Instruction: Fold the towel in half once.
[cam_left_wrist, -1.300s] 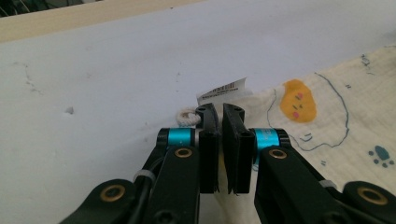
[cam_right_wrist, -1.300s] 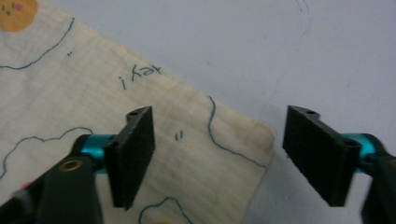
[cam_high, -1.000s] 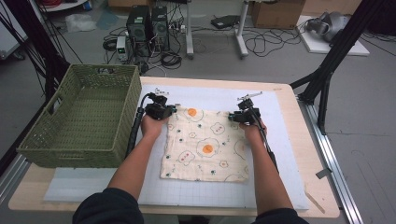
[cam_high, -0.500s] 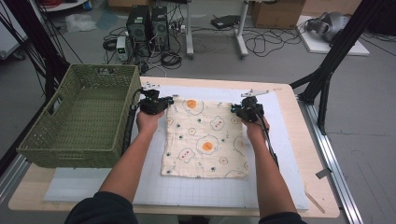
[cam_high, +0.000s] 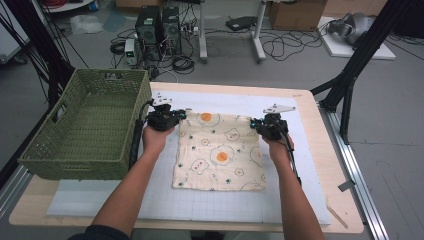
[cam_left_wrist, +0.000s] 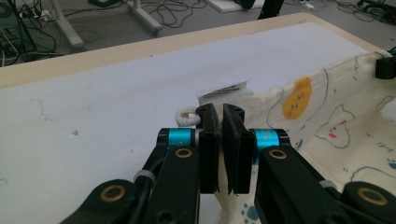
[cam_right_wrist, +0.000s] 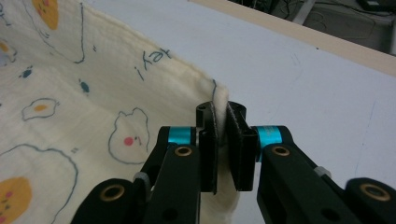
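Both hands have carried the cloth's (cam_high: 218, 152) far corners farther up the table since the earlier frames, opening a folded square out nearly flat; the right gripper's (cam_high: 268, 126) jaws have just been closing, with the cloth's hem between them.

Nearest the camera, two forearms reach in from the bottom edge, angled slightly outward, wrists level and grippers pointing away from the person. The near hem of the cloth lies on the white mat (cam_high: 300, 200), its egg-and-cat print face up.

Farther on, the left gripper (cam_high: 165, 119) is clamped on the far-left corner beside a small white label (cam_left_wrist: 223, 92) — the right one pinches the far-right corner, which stands a little off the mat.

By the look of it, spreading is the step in hand; next, the corners want lowering flat, or drawing back toward the person for a fold — with both grips kept even.

A green woven basket (cam_high: 52, 150) stands at the left.
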